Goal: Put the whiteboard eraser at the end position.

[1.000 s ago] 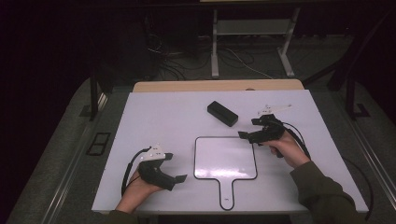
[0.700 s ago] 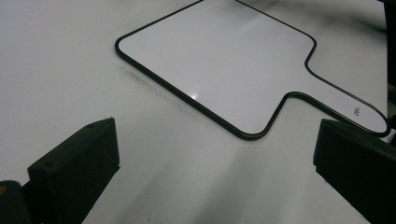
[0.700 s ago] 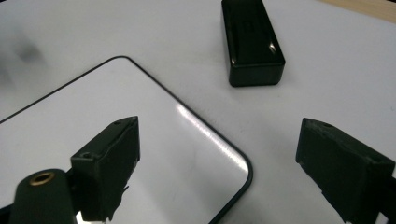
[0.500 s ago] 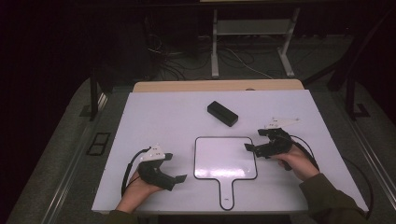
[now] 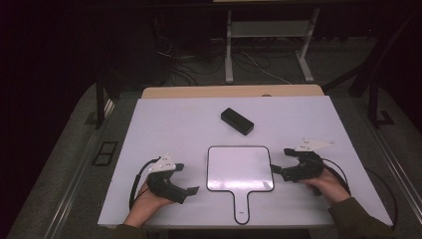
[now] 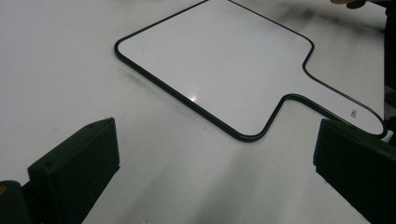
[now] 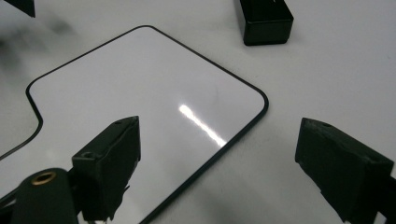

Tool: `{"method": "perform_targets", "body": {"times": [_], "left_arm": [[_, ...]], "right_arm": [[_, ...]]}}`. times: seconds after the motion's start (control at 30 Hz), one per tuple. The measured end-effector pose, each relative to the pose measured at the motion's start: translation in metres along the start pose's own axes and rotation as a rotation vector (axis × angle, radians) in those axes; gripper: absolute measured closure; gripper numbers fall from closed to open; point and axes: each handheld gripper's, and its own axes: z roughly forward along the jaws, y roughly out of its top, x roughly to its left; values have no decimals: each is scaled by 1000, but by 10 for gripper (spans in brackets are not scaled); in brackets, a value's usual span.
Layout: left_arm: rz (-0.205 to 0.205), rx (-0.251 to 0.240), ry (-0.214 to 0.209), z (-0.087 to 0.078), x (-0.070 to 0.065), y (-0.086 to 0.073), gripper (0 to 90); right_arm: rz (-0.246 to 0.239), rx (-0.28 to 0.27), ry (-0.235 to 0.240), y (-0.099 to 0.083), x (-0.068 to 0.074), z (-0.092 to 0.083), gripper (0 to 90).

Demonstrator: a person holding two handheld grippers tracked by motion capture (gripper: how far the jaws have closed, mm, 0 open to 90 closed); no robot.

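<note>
Nearest the front edge of the white worktop [image 5: 174,124]: handle of the paddle-shaped whiteboard [image 5: 240,168], pointing back toward the person, blank face up, lying flat. Left of the whiteboard, well apart from it: left claw [image 5: 186,191], resting low on the worktop in the left hand [image 5: 147,201], jaws spread wide with nothing but bare surface between them; seen along those jaws, the whiteboard [image 6: 224,65] ahead and untouched. Right of the whiteboard, just beside its right edge: right claw [image 5: 278,162] in the right hand [image 5: 326,181], jaws parted and aimed at the board. From that claw's own camera, jaws straddling the near corner of the whiteboard [image 7: 140,93], one jaw over its glossy face, the other over the worktop, neither pressing on it. Beyond the whiteboard, toward the far edge: small black box [image 5: 237,121], lying at a slant, apart from everything.
</note>
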Motion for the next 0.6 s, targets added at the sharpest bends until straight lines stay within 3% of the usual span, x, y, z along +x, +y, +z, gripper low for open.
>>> {"method": "perform_targets", "body": {"times": [0.6], "left_arm": [[-1,4,5,0,-1,0,0]], "right_arm": [[3,16,19,-35,5,-24,128]]}}
